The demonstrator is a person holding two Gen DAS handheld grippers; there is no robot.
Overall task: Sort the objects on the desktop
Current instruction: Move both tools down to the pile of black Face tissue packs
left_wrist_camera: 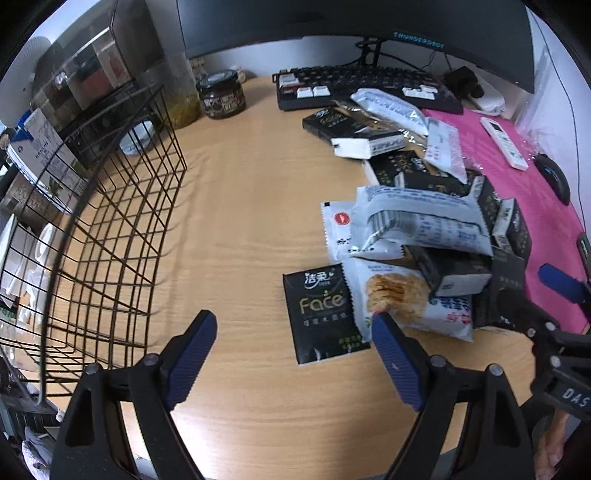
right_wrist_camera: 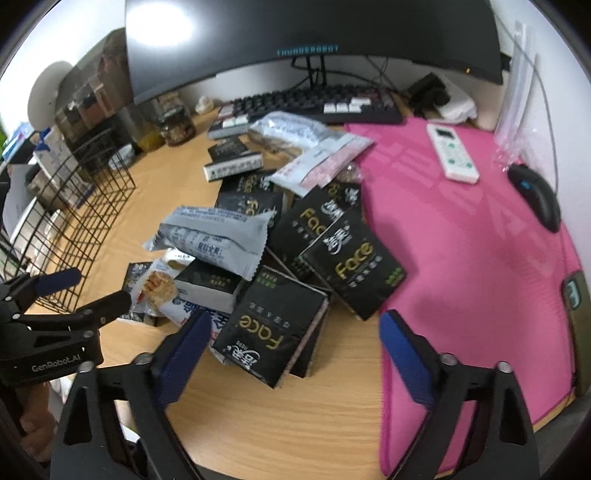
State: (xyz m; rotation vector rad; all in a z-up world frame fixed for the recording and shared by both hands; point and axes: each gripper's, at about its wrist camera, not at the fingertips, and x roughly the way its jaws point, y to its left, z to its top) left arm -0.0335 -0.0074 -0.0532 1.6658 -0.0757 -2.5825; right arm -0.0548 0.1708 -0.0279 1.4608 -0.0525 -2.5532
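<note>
A heap of black "Face" tissue packs (right_wrist_camera: 352, 258) and grey-white snack packets (right_wrist_camera: 214, 232) is piled on the wooden desk (left_wrist_camera: 236, 229), along the left edge of a pink mat (right_wrist_camera: 461, 240). One black pack (left_wrist_camera: 321, 314) is laid flat on the bare wood at the near left of the heap, its right edge tucked under a cracker packet (left_wrist_camera: 406, 295). Another black pack (right_wrist_camera: 269, 328) is seen at the near end of the heap, resting partly on other packs.

The left gripper (left_wrist_camera: 291, 325) is held above the desk with its blue-padded fingers (left_wrist_camera: 192, 354) spread wide; nothing is gripped, and the flat black pack is seen just beyond its right finger. The right gripper (right_wrist_camera: 291, 328) is likewise held with its fingers (right_wrist_camera: 402, 354) spread apart and empty, the near black pack lying between and beyond them.

A black wire basket (left_wrist_camera: 110, 229) is set at the left of the desk. At the far side a keyboard (left_wrist_camera: 362, 85) and a dark monitor (right_wrist_camera: 295, 33) are seen, with a dark-lidded jar (left_wrist_camera: 221, 94) left of the keyboard. On the pink mat a white remote (right_wrist_camera: 452, 153) and a black mouse (right_wrist_camera: 535, 195) are placed, well apart from the heap.
</note>
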